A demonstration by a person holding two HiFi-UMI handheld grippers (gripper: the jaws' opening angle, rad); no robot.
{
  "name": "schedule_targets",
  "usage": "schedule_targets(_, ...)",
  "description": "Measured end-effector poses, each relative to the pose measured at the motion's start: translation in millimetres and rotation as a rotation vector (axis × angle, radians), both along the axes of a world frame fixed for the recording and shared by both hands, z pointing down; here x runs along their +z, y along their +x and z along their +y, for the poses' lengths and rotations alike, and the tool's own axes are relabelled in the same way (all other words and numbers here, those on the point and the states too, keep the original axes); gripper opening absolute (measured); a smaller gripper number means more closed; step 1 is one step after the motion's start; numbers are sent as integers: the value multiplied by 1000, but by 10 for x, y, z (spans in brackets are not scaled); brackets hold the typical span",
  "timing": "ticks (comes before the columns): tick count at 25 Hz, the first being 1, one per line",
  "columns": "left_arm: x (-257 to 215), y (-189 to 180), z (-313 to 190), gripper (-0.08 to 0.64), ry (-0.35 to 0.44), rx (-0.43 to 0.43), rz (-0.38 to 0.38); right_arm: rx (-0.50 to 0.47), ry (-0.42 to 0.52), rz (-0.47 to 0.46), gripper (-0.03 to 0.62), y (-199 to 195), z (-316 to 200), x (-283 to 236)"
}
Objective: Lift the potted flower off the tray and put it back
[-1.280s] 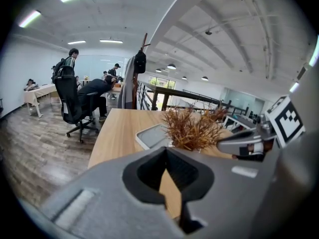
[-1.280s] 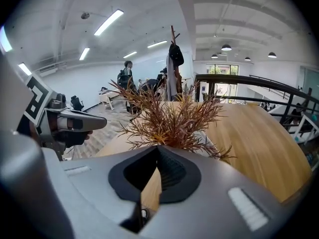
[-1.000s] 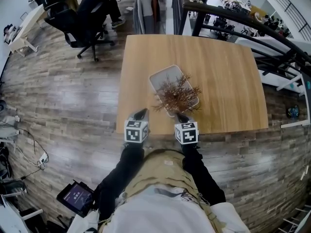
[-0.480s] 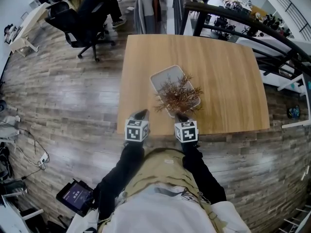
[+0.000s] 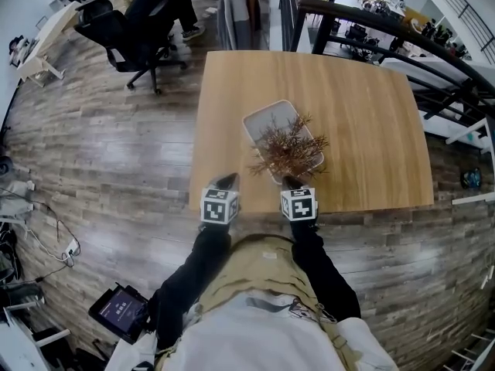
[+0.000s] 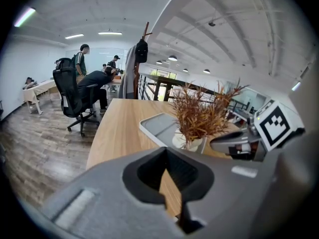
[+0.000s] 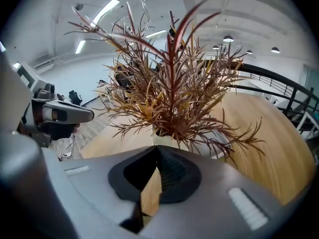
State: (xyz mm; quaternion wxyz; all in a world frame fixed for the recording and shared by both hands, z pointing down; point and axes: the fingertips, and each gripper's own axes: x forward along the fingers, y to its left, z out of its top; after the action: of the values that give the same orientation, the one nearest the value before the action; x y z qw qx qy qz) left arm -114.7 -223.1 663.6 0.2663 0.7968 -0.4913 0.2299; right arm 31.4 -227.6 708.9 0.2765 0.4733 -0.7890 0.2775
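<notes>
Closest to me, both forearms in black sleeves [image 5: 203, 265] reach forward from the body, side by side, with each gripper tilted down toward the near edge of the table [image 5: 363, 107]. The left gripper [image 5: 225, 182] sits just over that edge, its two fingers pressed together with nothing between them; its own view shows the tips meeting over bare wood. The right gripper [image 5: 290, 182] is level with it, a little apart. Its fingers are also pressed together and empty, and its nose is just short of the pot.

Just beyond the right gripper, the potted flower [image 5: 288, 149] stands upright at the near end of the tray [image 5: 259, 118], a white pot with dry reddish-brown sprays spreading over the rim. From the left gripper view the pot is ahead and to the right. The grey-white tray lies at an angle on the light wooden tabletop.

Around the table is a dark plank floor [image 5: 100, 153]. A small screen device [image 5: 120, 311] lies on it down by my left. Farther out are a black office chair [image 5: 116, 33], a dark railing [image 5: 371, 22] and people at desks.
</notes>
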Motion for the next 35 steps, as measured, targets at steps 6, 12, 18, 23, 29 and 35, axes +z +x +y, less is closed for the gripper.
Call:
schedule_targets(6,128,-32,30,2,0,3,-9,26,9,-4,42,-8,-92,168)
schedule_targets(12,287,-129,72,2,4,-11,-23,83,14,9,179,49,-203,374)
schedule_targets(18,474,-178,65,2,34,-22,-23,149,51,9,374,133,-397,612)
schedule_targets(23,617,-218,44,2,49,-34,-31,138,100,-26,454,88,-537,651)
schedule_targets(29,663,-225,-8,2,67,-37,-31,120,95,-29,494,-26,-668,755)
schedule_targets(35,699,-283,44,2,66,-32,-45,121,92,-22,494,-64,-761,814)
